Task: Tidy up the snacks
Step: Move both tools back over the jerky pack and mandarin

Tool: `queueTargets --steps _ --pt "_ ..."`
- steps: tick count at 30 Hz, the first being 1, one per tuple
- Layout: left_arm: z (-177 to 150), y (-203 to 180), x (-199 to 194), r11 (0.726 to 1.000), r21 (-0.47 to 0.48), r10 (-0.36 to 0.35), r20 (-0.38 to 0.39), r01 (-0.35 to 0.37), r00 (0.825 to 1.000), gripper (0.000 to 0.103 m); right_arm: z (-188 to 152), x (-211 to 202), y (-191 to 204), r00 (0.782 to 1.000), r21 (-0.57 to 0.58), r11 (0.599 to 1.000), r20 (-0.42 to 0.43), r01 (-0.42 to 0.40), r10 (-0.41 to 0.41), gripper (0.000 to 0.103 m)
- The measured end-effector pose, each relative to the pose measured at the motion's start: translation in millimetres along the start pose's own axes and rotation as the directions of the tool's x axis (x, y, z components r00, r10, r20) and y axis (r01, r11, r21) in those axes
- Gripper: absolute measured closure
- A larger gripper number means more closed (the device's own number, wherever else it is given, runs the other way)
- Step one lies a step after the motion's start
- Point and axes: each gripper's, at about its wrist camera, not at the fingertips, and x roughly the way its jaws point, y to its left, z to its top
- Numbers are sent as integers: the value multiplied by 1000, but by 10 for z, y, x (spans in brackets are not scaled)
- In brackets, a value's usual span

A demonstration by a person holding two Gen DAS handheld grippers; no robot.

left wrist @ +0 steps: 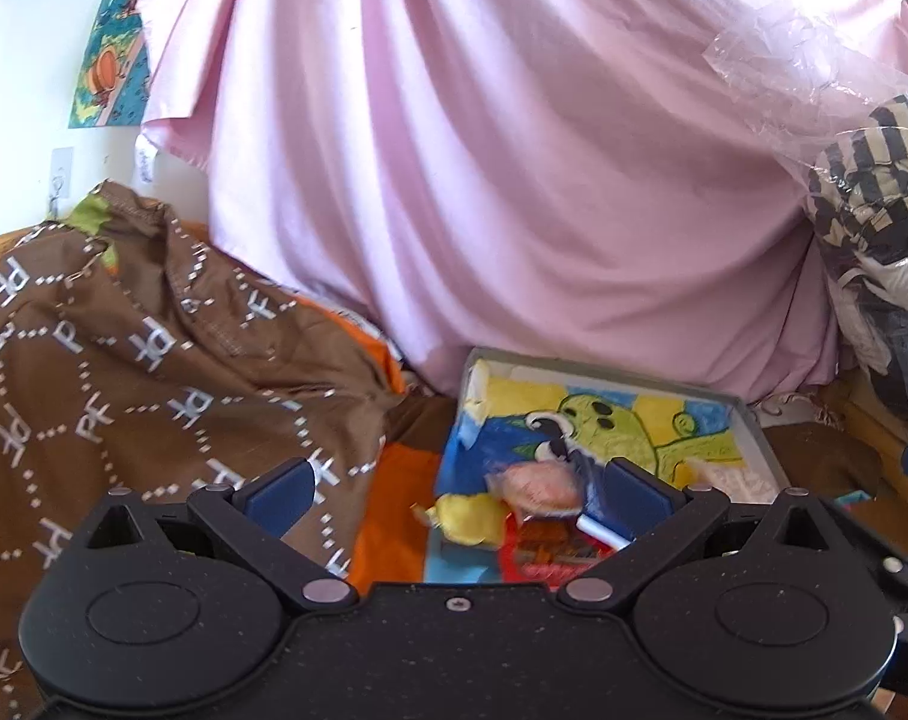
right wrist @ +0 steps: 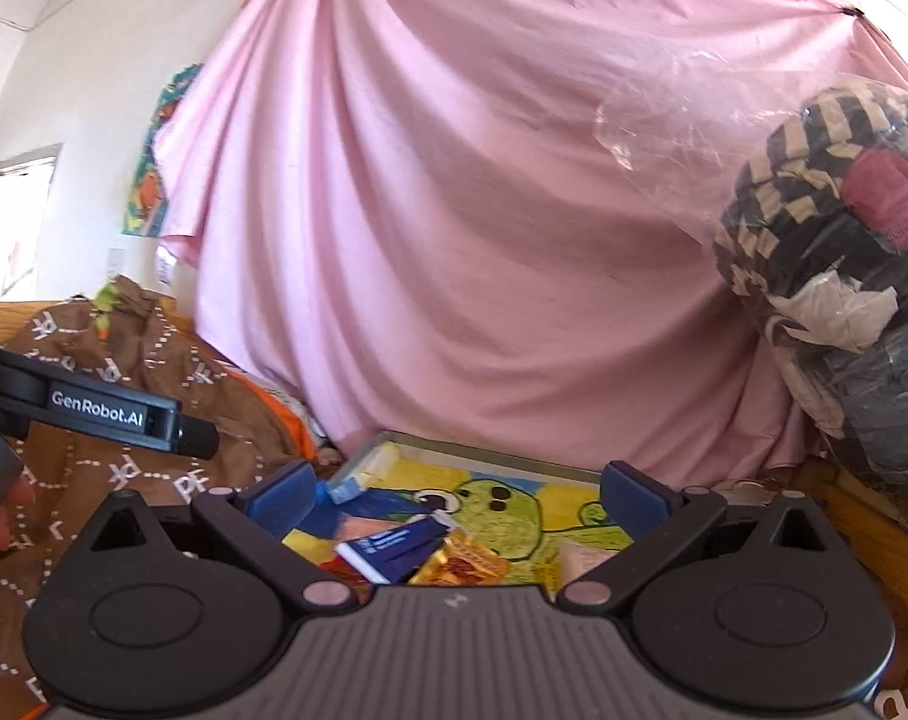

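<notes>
Snacks lie heaped in a shallow tray (left wrist: 748,414) whose floor carries a cartoon drawing of a green creature on yellow and blue; the tray sits at lower centre of both views. In the left wrist view a yellow packet (left wrist: 469,517), a pinkish clear-wrapped item (left wrist: 538,486) and a red packet (left wrist: 553,555) are piled at the tray's near left end. In the right wrist view a dark blue packet (right wrist: 393,549) and a gold-wrapped sweet (right wrist: 469,561) show at the near edge.

Left claw (left wrist: 457,495): jaws spread wide, nothing held, hanging over the yellow and pinkish items. Right claw (right wrist: 457,495): jaws spread wide, nothing held, over the blue packet.

A brown patterned cloth (left wrist: 123,348) is bunched at the left, just beside the tray, over an orange fabric (left wrist: 387,516). A pink sheet (left wrist: 484,180) hangs behind, reaching the tray's far rim. A clear plastic bag of clothes (right wrist: 832,276) stands at the right. The left device's body intrudes at the left edge of the right wrist view.
</notes>
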Motion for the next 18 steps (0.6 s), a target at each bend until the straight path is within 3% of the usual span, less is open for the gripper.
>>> queueTargets --steps 10,18 --pt "-236 346 -206 1000 7 31 -97 -31 995 1 -176 -165 273 992 -55 992 -55 -113 110 0" --pt "-500 536 -233 998 -9 61 -185 -64 981 1 -323 -276 463 979 -77 980 -113 -181 172 0"
